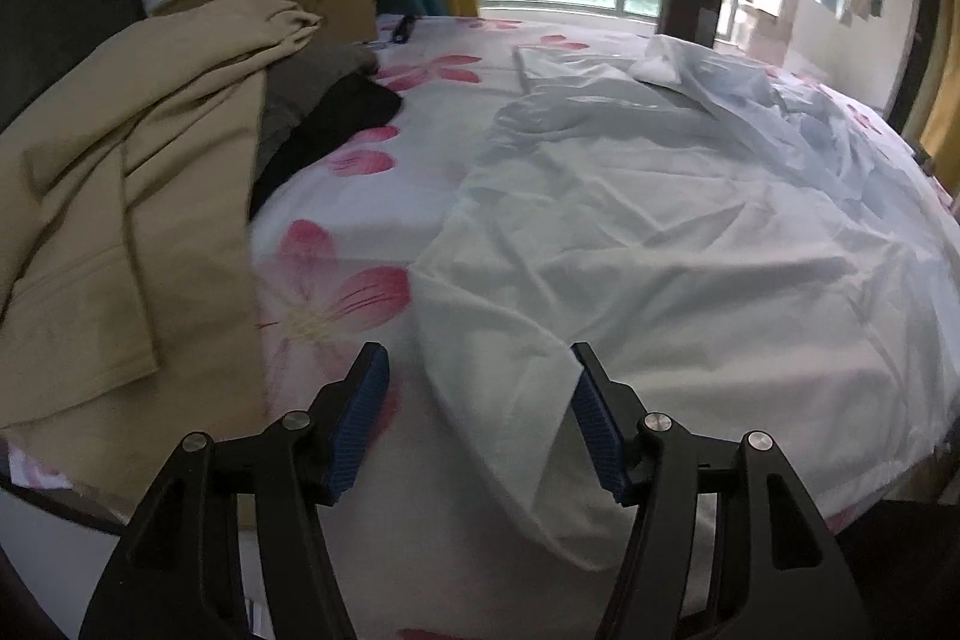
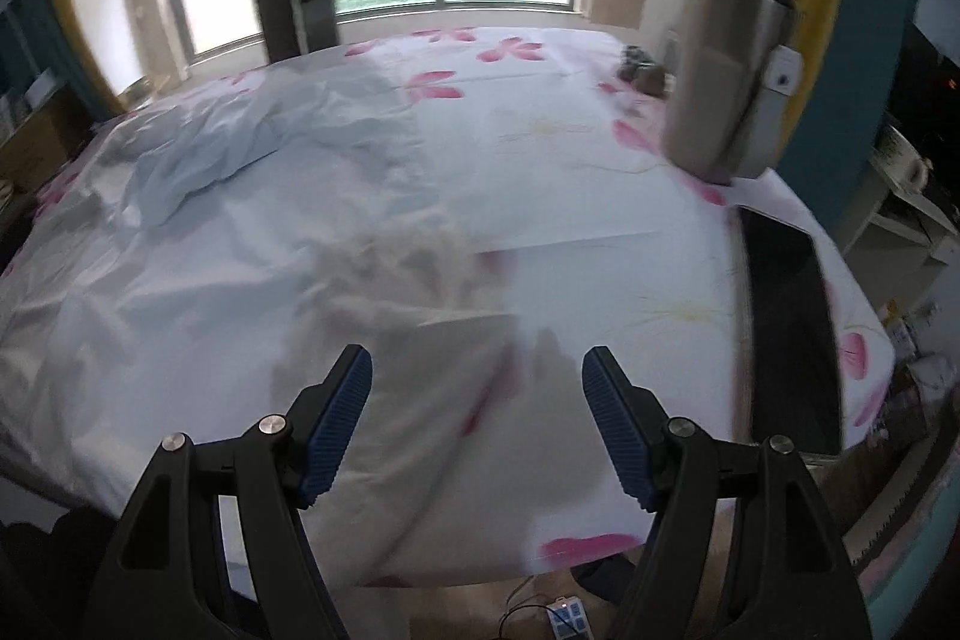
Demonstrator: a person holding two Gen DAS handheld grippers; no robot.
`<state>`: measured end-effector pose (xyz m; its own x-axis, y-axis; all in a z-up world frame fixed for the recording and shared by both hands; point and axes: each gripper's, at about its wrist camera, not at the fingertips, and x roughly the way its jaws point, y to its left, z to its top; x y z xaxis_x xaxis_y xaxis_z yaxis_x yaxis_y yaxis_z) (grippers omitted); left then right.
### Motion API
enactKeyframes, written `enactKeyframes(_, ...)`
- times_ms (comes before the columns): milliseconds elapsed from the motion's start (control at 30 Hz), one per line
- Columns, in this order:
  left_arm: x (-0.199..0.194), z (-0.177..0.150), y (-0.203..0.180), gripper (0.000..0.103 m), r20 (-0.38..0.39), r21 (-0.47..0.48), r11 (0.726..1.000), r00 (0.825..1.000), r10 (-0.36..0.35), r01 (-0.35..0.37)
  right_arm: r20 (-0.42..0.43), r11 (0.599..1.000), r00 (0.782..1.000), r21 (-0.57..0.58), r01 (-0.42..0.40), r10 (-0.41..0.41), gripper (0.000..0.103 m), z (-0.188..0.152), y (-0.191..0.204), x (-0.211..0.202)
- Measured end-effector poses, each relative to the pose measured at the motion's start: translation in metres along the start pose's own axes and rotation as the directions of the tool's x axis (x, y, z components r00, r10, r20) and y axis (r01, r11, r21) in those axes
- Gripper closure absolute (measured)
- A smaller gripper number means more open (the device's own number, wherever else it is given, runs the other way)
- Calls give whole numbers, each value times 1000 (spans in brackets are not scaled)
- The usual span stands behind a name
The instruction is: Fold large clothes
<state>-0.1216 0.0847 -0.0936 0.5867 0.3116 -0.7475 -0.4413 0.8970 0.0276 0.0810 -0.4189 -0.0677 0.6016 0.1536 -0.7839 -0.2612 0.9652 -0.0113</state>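
- Your landmark is the pale blue-white garment point(image 1: 660, 232), which lies spread and wrinkled over the flowered sheet point(image 1: 336, 292) of the bed. Every place below is given from it.
- Your left hand-held gripper point(image 1: 477, 370) hangs over the garment's near corner with its jaws released. One blue pad point(image 1: 591, 400) touches or almost touches the folded edge, and the other stands off over bare sheet. Nothing is pinched.
- That corner has curled over on itself, which is probably why you are there: it looks like the natural handle for drawing the hem flat or starting a fold.
- Your right hand-held gripper point(image 2: 477, 370) is also released and empty. It hovers over the garment's near right edge, where cloth gives way to sheet. This view is smeared, so the exact edge is hard to pick out.
- Left of the garment sits a heap of tan clothing point(image 1: 120, 196) over darker pieces point(image 1: 336, 124), seemingly waiting their turn.
- Right of the garment stands a steel bin point(image 2: 726, 82), with a dark flat panel point(image 2: 786, 328) nearer you.
- Folding seems barely begun, as the far side of the garment is rumpled.
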Motion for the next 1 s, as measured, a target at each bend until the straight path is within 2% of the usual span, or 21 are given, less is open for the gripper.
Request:
enactKeyframes(67, -3, 1, 5, 38, 13, -28, 1000, 1000, 8, -8, -1, 1000, 1000, -11, -20, 20, 30, 0, 10, 2)
enactKeyframes(133, -6, 1, 9, 38, 27, -57, 998, 1000, -14, 16, -8, 999, 1000, -32, -30, 30, 30, 0, 21, 9)
enactKeyframes(300, -8, -1, 4, 38, 29, -59, 998, 999, -23, 25, -13, 998, 999, -50, 39, -40, 32, -1, 27, 29)
enactKeyframes(333, -8, -2, 2, 38, 30, -61, 998, 999, -20, 22, -17, 998, 999, -47, 30, -31, 53, -1, 25, 30)
enactKeyframes(367, -6, -3, 1, 38, 21, -58, 998, 1000, -20, 21, -23, 999, 999, -50, 22, -23, 61, -3, 23, 31)
enactKeyframes(400, -2, -5, -1, 38, -2, -51, 999, 1000, -15, 15, -11, 998, 1000, -56, 27, -28, 75, -4, 22, 30)
enactKeyframes(433, -3, -6, -3, 38, 13, -35, 999, 1000, -2, 3, -14, 997, 999, -68, 35, -36, 88, -4, 20, 30)
enactKeyframes(533, -2, -8, -8, 38, 23, -13, 1000, 999, 23, -23, -17, 998, 1000, -60, 17, -18, 97, -6, 13, 28)
enactKeyframes(633, -3, -8, -8, 40, 26, -15, 1000, 999, 20, -20, 11, 999, 1000, -39, 18, -18, 98, -6, 7, 19)
enactKeyframes(667, -4, -8, -8, 60, 31, -8, 1000, 999, 9, -9, 21, 999, 1000, -30, 17, -17, 98, -5, 6, 16)
enactKeyframes(700, -4, -7, -8, 87, 33, 2, 1000, 999, 6, -6, 34, 1000, 999, -20, 17, -17, 98, -3, 4, 11)
enactKeyframes(733, -5, -6, -8, 93, 29, 7, 1000, 1000, 9, -9, 45, 1000, 999, -18, 20, -19, 98, -2, 3, 8)
enactKeyframes(800, -7, -4, -4, 97, 30, -10, 1000, 1000, -4, 5, 70, 1000, 997, -17, 26, -24, 98, 2, 1, 1)
enactKeyframes(1000, -24, 6, 3, 99, 93, -41, 999, 996, 4, 0, 133, 999, 990, -27, 46, -42, 98, 14, -4, -18)
